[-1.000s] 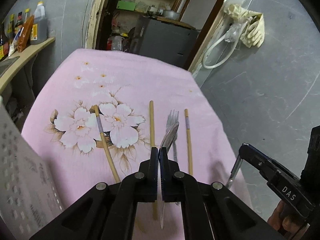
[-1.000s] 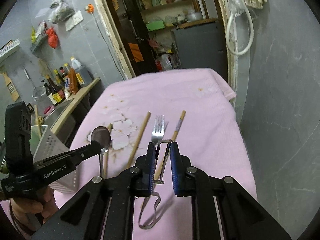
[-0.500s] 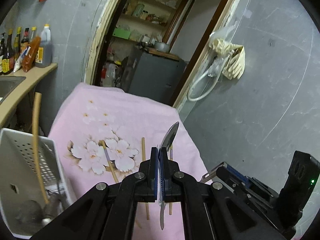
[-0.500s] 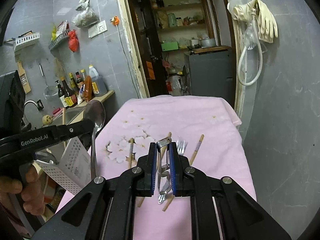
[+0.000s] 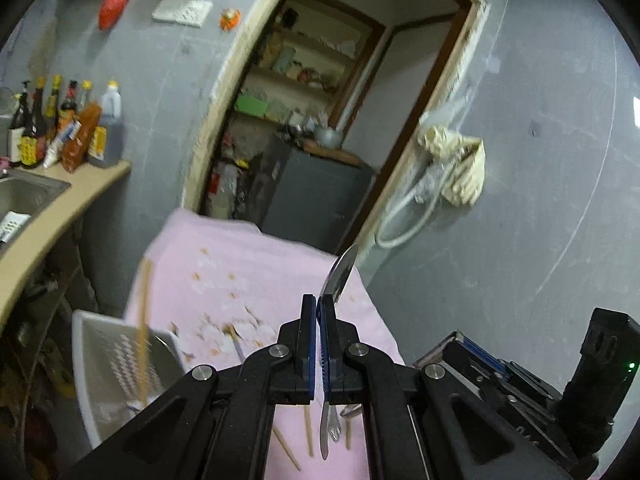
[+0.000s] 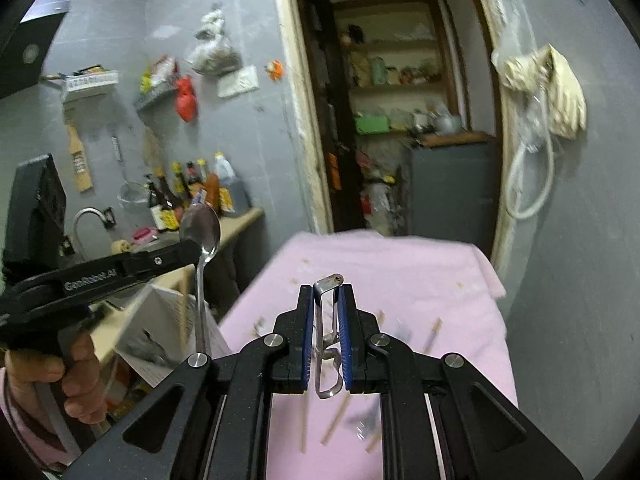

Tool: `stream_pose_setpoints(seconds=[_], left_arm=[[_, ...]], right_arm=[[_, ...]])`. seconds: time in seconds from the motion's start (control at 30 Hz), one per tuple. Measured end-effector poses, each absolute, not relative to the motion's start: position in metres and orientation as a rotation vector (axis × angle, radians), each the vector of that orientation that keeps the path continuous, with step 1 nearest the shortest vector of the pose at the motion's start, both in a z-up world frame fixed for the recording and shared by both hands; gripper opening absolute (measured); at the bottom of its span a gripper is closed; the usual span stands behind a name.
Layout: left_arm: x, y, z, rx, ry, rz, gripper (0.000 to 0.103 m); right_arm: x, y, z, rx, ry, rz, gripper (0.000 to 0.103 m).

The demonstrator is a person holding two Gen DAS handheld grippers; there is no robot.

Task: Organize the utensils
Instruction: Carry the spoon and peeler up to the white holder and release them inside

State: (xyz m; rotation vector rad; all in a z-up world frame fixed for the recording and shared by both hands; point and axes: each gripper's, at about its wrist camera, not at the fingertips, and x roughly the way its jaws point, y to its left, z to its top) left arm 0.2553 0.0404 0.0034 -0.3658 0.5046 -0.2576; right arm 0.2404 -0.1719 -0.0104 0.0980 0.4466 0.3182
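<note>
My left gripper [image 5: 319, 304] is shut on a metal spoon [image 5: 339, 276], bowl up, held high above the pink floral cloth [image 5: 256, 276]. It also shows in the right wrist view, spoon [image 6: 202, 236] upright beside the white perforated utensil basket [image 6: 160, 320]. My right gripper [image 6: 325, 292] is shut on a metal peeler [image 6: 326, 328], lifted above the cloth [image 6: 400, 276]. Chopsticks [image 6: 430, 334] and a blurred fork [image 6: 366, 420] lie on the cloth. The basket [image 5: 104, 360] stands at the cloth's left with a long wooden stick [image 5: 144, 320] in it.
A counter [image 5: 48, 216] with a sink [image 5: 24, 196] and sauce bottles [image 5: 68, 128] runs along the left. A doorway [image 5: 320, 120] with a grey cabinet [image 5: 312, 196] lies behind the table. Gloves and a hose [image 6: 548, 92] hang on the right wall.
Both grippers have risen well above the cloth with the spoon and the peeler. The left gripper has moved left, closer to the basket. The views are motion-blurred.
</note>
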Motion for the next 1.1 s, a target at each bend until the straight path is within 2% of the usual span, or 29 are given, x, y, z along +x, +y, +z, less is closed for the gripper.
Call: stream_pose_setpoints(seconds=[0.27,0.4,0.77,1.1], left_arm=[[0.240,0.100,0.035,-0.372,0.381,-0.134,0.003],[0.234,0.125,0.035,-0.367,0.362,-0.070,0.002],[0.231,0.146,0.001,-0.398,0.376,-0.028,0.003],[0.235,0.137,-0.020,-0.348,0.413,-0.043,0.003]], right_arm=[[0.232,-0.117,0.049,0.068,0.304,0.489,0.011],[0.233,-0.087,0.058,0.050,0.281,0.563,0.011],[0.249,-0.036,0.021,0.008,0.393,0.620,0.011],[0.259,-0.034,-0.012,0.020,0.519,0.614,0.011]])
